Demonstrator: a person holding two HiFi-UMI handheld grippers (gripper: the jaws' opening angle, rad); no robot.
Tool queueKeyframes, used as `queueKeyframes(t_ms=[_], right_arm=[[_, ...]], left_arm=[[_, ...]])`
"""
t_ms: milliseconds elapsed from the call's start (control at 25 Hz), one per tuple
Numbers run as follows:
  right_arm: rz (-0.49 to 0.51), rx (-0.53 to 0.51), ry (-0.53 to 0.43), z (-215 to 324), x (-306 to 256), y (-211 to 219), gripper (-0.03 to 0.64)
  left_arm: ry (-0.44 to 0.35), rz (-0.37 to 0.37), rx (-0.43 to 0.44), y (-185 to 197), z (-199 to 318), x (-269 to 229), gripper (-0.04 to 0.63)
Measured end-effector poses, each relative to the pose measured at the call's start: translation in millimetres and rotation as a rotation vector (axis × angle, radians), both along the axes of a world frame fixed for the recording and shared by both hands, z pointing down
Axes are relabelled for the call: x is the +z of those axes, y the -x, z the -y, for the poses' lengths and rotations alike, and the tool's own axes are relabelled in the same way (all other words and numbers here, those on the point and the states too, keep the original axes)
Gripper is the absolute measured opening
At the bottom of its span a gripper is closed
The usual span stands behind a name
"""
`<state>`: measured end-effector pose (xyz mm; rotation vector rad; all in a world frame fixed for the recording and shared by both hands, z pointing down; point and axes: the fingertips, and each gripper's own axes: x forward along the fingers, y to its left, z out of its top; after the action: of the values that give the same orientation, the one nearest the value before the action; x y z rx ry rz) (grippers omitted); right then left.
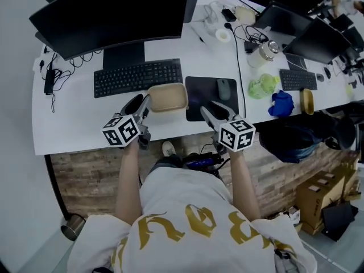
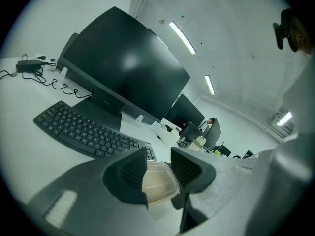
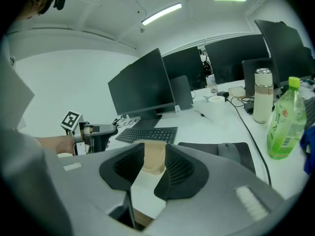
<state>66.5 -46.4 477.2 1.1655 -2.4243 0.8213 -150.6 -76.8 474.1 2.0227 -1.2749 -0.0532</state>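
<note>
Beige container (image 1: 168, 97) sits just ahead of left hand-held gripper (image 1: 141, 101), its jaws parted, empty.

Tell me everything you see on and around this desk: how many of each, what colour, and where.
container: one, beige, near the desk's front edge, between keyboard and mouse pad
keyboard: one, black, in front of the big monitor
monitor: one, black, back left
mouse pad: one, black, right of the container
mouse: one, grey, on the mouse pad
bottle: one, green, right of the mouse pad
flask: one, white, behind the bottle
cardboard box: one, brown, on the floor at right
left gripper: grey, jaws apart, by the container
right gripper: grey, jaws apart, above the mouse pad
</note>
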Motion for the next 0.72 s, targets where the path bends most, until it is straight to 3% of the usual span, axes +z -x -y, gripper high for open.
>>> queueKeyframes(t_ms=[360,720], right_arm=[[0.002,-0.001,0.050,18.1,8.2,4.0,0.164],[0.092,-0.022,0.153,22.5,34.0,16.7,0.164]], left_arm=[[0.032,0.009,0.050,3.0,24.6,15.3,0.137],[0.067,0.050,0.047,13.8,34.9,31.2,0.137]])
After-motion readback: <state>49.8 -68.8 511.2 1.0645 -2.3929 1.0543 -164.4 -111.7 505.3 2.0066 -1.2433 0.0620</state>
